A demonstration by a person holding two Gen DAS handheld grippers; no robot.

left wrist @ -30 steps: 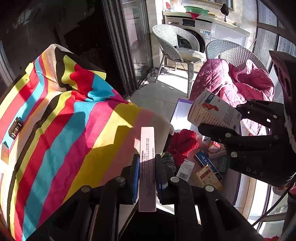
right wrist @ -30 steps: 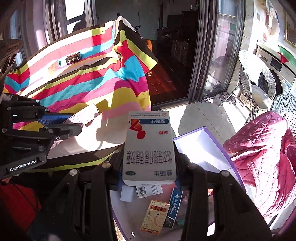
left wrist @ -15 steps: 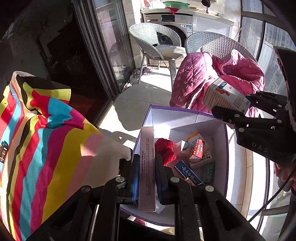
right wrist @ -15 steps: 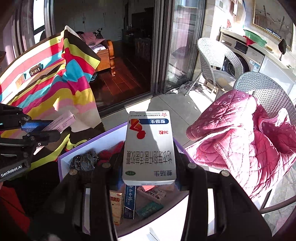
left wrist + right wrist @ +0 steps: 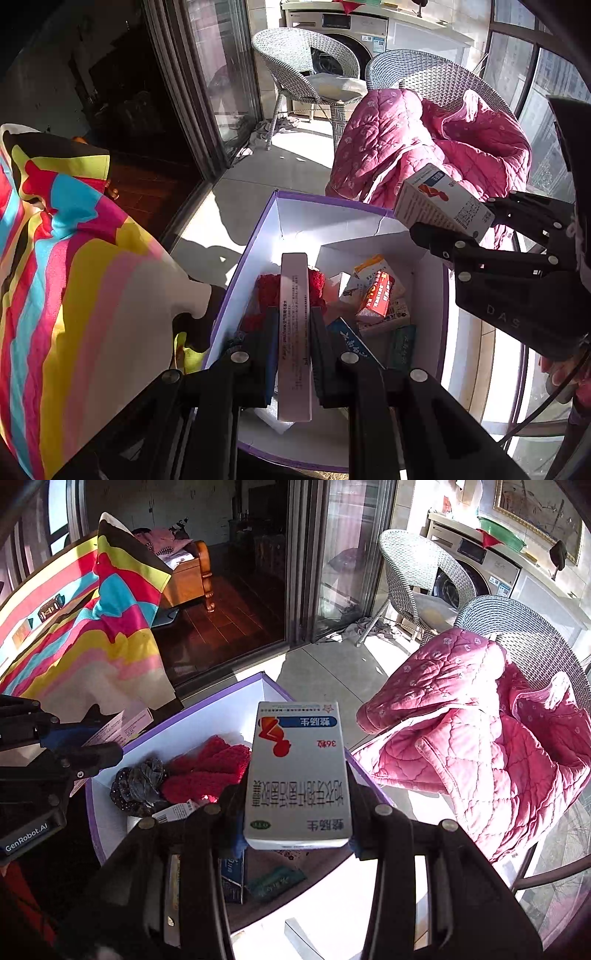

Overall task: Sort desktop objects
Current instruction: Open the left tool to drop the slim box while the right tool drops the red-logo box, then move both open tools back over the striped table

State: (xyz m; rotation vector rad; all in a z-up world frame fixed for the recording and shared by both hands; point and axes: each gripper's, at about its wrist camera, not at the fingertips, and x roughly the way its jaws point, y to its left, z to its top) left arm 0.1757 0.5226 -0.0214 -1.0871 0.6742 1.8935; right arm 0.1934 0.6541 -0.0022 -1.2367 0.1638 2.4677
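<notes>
Now L tongs (image 5: 294, 325) pinch slim white carton (image 5: 294, 325) over purple-edged box (image 5: 242, 266); R tongs (image 5: 297, 797) pinch white med box (image 5: 298, 775) above the same box w/ sorted items.

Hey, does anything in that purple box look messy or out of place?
Yes. The purple box holds a loose jumble: small cartons lie tilted on one another beside a red knitted item and a dark crumpled wad. Nothing looks spilled or damaged.
</notes>
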